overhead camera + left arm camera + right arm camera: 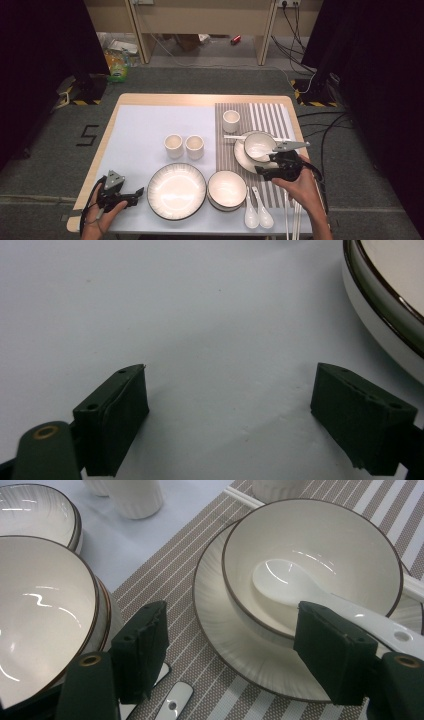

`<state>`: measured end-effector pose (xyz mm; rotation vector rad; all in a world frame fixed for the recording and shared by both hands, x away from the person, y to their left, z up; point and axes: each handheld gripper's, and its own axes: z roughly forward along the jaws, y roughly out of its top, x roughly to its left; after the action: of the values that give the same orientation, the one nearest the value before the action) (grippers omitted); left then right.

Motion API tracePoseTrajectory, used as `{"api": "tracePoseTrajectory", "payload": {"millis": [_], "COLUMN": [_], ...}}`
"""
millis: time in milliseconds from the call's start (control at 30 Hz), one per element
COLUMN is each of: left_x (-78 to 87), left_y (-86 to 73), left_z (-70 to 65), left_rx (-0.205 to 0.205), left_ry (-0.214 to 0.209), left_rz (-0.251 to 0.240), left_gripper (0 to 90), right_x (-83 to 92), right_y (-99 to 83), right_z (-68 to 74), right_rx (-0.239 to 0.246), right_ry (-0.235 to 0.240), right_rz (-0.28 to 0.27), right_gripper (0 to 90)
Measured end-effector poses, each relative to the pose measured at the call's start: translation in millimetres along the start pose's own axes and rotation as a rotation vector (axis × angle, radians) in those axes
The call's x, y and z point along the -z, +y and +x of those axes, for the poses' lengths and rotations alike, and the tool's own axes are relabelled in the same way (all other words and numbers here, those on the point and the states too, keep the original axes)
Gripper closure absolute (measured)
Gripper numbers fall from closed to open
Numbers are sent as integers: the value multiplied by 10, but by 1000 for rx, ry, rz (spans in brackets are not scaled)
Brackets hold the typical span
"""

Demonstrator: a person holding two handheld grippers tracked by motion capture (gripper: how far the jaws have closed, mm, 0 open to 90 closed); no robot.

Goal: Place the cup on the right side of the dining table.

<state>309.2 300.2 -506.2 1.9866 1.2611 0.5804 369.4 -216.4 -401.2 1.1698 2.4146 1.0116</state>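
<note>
My right gripper [265, 171] hovers at the near edge of a white bowl [259, 145] that sits on a saucer [242, 159] on the striped placemat [272, 117]. Its jaws are open [230, 630] with nothing pressed between them. A white spoon [285, 582] lies in that bowl [320, 545], and its handle runs out over the rim behind the right-hand jaw. My left gripper [136, 195] rests low on the pale mat near the table's front left, open [230, 385] and empty. The rim of a large plate [390, 305] lies just to its right.
Two cups [173, 146] [194, 147] stand mid-table and a third cup [231, 121] on the placemat's far end. The large plate [176, 191] and a stacked bowl [227, 189] sit near the front. Two spoons [257, 212] lie beside them. White chopsticks [235, 137] lie behind the saucer.
</note>
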Motion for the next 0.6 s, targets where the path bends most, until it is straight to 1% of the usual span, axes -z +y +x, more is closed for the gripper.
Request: {"api": "tracePoseTrajectory", "payload": {"millis": [33,67,367,400,600], "left_x": [0,7,6,1,3], "left_y": [0,4,3,0,1], "left_z": [0,4,3,-1,-1], "left_rx": [0,-1,-1,0,-2], "left_ry": [0,-6,-6,1,1], "left_rz": [0,10,9,1,3], "left_gripper": [141,141,141,141,141], "right_x": [0,21,78,88,105], "right_y": [0,-31,-155,-189,-250], "right_z": [0,11,71,93,126], "right_rx": [0,0,13,17,24], "right_ry": [0,6,-1,-2,-5], "right_rz": [0,-1,-4,-1,-4], "right_gripper": [301,301,301,301,298]}}
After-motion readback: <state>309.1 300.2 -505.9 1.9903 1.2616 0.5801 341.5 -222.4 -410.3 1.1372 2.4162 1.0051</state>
